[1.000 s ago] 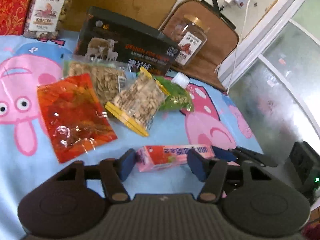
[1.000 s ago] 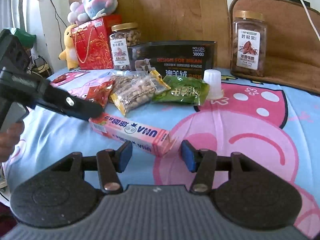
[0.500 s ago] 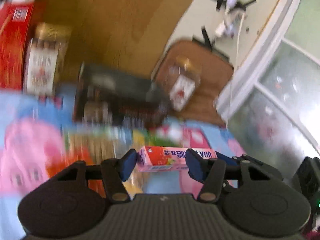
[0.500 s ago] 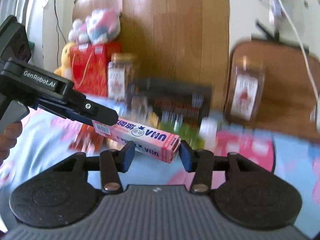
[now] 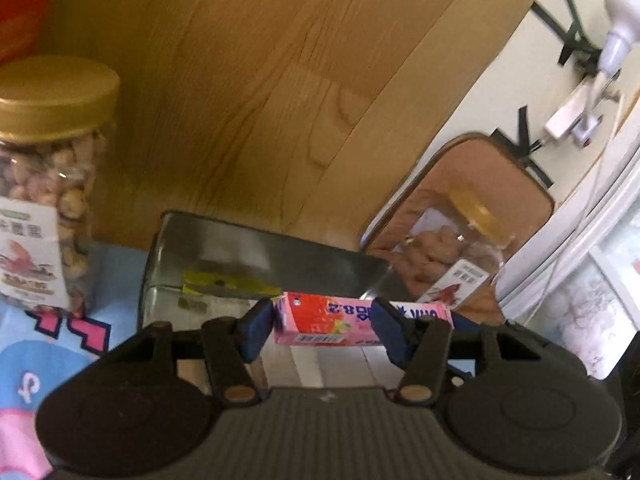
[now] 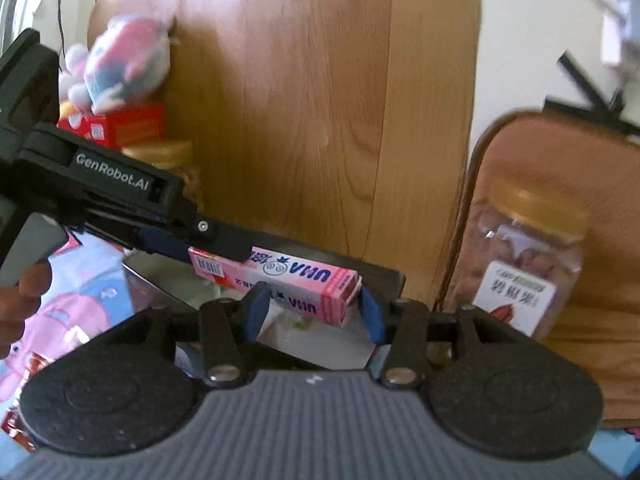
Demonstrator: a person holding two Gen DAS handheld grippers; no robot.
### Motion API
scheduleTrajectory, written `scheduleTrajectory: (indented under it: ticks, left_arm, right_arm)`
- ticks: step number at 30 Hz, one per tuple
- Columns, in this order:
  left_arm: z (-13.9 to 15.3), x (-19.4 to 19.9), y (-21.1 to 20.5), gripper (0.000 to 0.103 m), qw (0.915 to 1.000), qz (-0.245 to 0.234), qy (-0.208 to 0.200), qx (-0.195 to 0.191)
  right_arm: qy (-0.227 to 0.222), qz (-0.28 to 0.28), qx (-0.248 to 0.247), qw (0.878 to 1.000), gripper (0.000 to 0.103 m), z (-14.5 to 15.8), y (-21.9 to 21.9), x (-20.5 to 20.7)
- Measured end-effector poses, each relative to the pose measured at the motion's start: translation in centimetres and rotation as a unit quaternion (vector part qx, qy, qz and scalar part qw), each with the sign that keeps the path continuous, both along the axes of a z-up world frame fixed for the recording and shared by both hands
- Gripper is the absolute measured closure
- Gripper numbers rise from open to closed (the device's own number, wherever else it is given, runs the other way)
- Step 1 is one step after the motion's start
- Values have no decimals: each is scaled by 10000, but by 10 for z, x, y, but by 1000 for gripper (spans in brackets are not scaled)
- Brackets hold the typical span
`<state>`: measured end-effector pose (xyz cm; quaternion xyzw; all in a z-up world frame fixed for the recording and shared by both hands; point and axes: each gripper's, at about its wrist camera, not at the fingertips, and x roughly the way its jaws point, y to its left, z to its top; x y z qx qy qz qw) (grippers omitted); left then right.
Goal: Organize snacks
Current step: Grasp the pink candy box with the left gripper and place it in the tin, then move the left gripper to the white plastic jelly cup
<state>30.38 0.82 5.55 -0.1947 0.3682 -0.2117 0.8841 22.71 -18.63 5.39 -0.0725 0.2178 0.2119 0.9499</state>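
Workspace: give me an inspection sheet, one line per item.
Surface: blue cartoon-print bedsheet.
Job's things: long pink candy box held level off the sheet, over the black rectangular carton.
Clutter: two gold-lidded clear nut jars; plush toy on red gift box.
Grippers: left gripper and right gripper each clamp one end of the box.
Cables: white cord and plug on wall.
Surroundings: wooden headboard, brown cushion.
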Motion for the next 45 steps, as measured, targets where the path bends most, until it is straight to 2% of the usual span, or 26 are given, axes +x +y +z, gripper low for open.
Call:
scheduleTrajectory:
  ticks: [2,4,5,7,11,15,20,22,24,27,32,34,37,39,41,43,45]
  left_arm:
    - [-8,7,-7,49,9999,-63,124,52]
    - [-12,10,-6,39,9997,-99,168,118]
    - [-13,9,-8,37,9997,-77,142,185]
    - [-9,5,-9,36,9995,-10,61,307]
    - [10,-25,8,36,9993,64,-339,134]
    - [16,-72,15,36,9980,-60,-609,142]
    - [-1,-107,-1,36,9988,-336,-338,139]
    - [-10,-117,-8,36,9990,-370,-174,180]
    - [-15,-128,-12,36,9989,-428,-59,171]
    - [-17,-143,-14,36,9985,-513,-74,201]
    - [-22,-161,-11,36,9982,-571,2,206]
    - [-24,-168,-10,36,9981,-583,36,213]
    - [-26,-177,-8,35,9980,-607,55,152]
    - [-27,-183,-6,27,9982,-585,48,152]
    - [-28,-189,-5,25,9983,-550,24,170]
    - [-29,-195,-4,25,9983,-563,24,151]
    - [-29,-201,-2,25,9984,-544,29,134]
  right_arm:
    - [-21,-15,-70,10000,42,-6,1,3]
    - [-114,-90,-49,9999,40,-7,2,-1]
    - [-151,-126,-8,9998,40,-6,0,-2]
    - [-211,-242,152,9994,39,-3,-8,-8]
    - [-164,-577,738,9955,39,4,-45,-35]
    - [358,-889,1186,9883,39,-11,-77,-66]
    - [1121,-1016,1331,9795,40,-42,-71,-69]
    - [1281,-1037,1341,9772,49,-53,-64,-65]
    - [1368,-1045,1354,9757,64,-62,-60,-57]
    - [1380,-1235,1455,9719,66,-60,-66,-58]
    - [1548,-1723,1912,9538,66,-55,-104,-81]
    - [1508,-1692,1793,9573,65,-51,-109,-100]
    - [1363,-1318,1320,9729,65,-44,-97,-134]
    - [1168,-888,801,9859,65,-39,-78,-163]
    - [973,-461,278,9938,65,-37,-55,-187]
    - [779,-2,-244,9967,65,-41,-26,-209]
    - [556,232,-582,9965,64,-46,-4,-222]
